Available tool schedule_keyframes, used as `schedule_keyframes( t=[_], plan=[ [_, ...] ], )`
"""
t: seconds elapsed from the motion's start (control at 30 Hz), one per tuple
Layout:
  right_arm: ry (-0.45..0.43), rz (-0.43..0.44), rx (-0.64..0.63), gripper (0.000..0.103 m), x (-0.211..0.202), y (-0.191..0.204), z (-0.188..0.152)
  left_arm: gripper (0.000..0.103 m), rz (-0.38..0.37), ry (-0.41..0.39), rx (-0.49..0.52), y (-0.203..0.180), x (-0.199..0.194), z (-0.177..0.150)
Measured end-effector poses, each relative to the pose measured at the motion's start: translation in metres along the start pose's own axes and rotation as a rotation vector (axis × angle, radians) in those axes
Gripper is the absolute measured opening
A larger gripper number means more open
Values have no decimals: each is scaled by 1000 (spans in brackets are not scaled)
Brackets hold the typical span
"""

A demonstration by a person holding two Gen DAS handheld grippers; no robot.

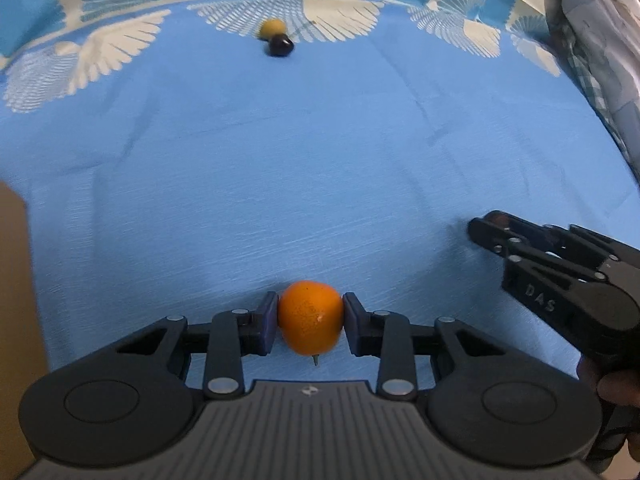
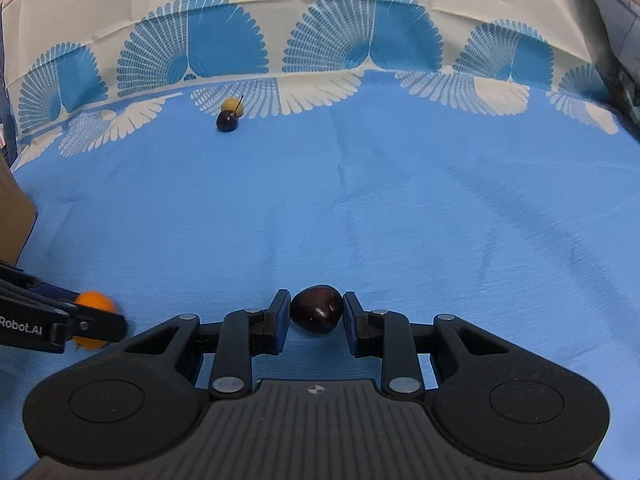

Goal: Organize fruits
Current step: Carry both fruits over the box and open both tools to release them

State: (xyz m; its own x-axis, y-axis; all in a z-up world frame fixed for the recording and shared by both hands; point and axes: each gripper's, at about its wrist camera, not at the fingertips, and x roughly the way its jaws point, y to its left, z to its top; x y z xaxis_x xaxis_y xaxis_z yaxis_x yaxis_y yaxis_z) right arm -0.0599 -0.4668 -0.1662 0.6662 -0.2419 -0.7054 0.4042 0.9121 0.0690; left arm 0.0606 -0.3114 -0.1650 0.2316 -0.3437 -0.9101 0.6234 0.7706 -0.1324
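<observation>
My left gripper (image 1: 311, 322) is shut on a small orange fruit (image 1: 311, 320), held between its blue pads just above the blue cloth; the fruit also shows in the right wrist view (image 2: 94, 304). My right gripper (image 2: 316, 316) is shut on a dark cherry (image 2: 317, 309); both pads touch it. In the left wrist view the right gripper (image 1: 484, 232) reaches in from the right, its cherry hidden. Far back lie a yellow fruit (image 1: 271, 27) and a dark cherry (image 1: 280, 45) touching each other, also shown in the right wrist view (image 2: 231, 105) (image 2: 227, 122).
A blue tablecloth (image 2: 400, 208) with a white fan-pattern border covers the surface. A brown cardboard box (image 1: 16, 280) stands at the left edge, also shown in the right wrist view (image 2: 12, 216). Checked fabric (image 1: 600, 92) hangs at the far right.
</observation>
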Motion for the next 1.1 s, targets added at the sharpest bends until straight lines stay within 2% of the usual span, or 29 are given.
schedule_keyframes(
  t=[0.1, 0.27, 0.4, 0.53, 0.7, 0.83, 0.97, 1.1],
  plan=[
    [-45, 6, 16, 29, -25, 3, 5, 38, -13, -32, -6, -2, -35, -5],
    [-165, 44, -4, 29, -100, 27, 10, 38, -1, -132, 16, 0, -125, -30],
    [-237, 89, -53, 29, -162, 64, -1, 38, 10, -189, -3, 10, -197, -67],
    [-234, 161, -97, 29, -217, 107, -20, 38, 20, -202, -56, 31, -253, -114],
    [-198, 273, -140, 29, -278, 159, -47, 38, 50, -179, -112, 66, -298, -172],
    [-231, 322, -227, 29, -319, 197, -68, 38, 95, -205, -152, 89, -327, -214],
    [-246, 351, -304, 29, -342, 224, -84, 38, 103, -264, -213, 107, -356, -250],
    [-259, 381, -348, 29, -358, 242, -100, 38, 114, -289, -259, 115, -372, -276]
  ],
)
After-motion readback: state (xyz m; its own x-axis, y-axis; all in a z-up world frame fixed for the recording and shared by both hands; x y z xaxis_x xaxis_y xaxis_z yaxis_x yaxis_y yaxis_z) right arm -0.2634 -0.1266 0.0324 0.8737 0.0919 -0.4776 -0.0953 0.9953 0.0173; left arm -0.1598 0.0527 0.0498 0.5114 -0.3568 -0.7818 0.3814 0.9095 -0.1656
